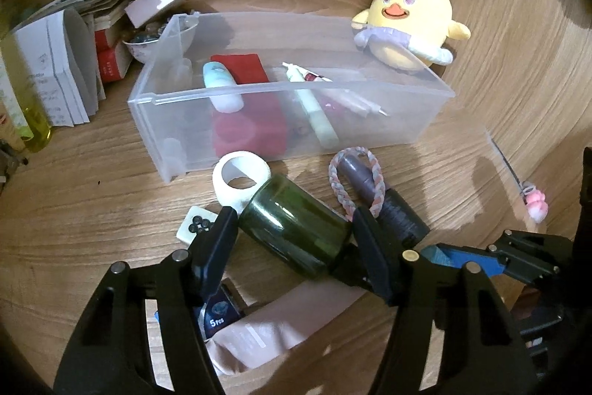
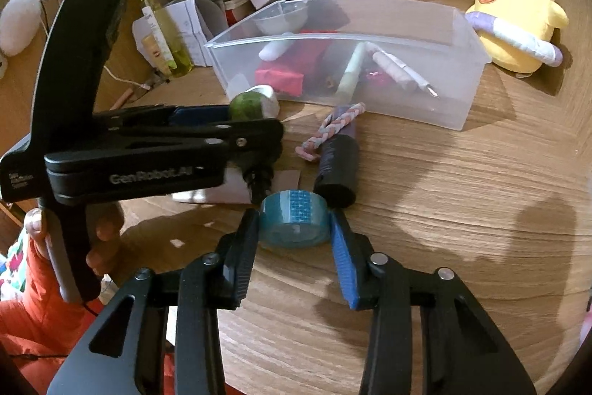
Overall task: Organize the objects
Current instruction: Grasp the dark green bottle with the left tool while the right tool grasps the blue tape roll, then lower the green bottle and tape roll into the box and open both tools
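While the left gripper (image 1: 292, 228) pinches a dark green bottle (image 1: 292, 228) near the clear bin (image 1: 296, 91), the right gripper (image 2: 294, 224) clamps a blue tape roll (image 2: 294, 219); each should lift clear of the bin's near wall before release, likely one at a time.

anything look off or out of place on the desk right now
Nothing spilled or broken. Loose items lie outside the clear bin: white tape ring, braided band, dark tube. Left gripper straddles a green bottle lying sideways.
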`<control>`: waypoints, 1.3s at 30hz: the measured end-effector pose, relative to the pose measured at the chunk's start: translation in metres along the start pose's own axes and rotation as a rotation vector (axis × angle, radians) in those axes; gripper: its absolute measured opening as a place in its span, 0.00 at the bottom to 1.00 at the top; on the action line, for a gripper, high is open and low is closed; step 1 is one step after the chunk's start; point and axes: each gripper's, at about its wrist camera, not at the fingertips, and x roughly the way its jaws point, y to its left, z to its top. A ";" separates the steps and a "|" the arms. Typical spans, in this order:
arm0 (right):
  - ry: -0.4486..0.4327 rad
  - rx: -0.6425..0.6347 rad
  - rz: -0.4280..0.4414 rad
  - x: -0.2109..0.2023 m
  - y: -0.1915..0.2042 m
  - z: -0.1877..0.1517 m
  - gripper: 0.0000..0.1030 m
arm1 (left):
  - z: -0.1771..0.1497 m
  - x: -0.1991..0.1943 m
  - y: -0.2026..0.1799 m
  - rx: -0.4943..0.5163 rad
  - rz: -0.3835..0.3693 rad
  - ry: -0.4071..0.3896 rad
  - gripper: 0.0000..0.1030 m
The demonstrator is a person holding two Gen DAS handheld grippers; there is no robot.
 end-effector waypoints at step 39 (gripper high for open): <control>-0.257 -0.016 -0.121 -0.033 -0.055 0.122 0.35 | 0.094 -0.048 0.035 -0.147 0.105 -0.238 0.62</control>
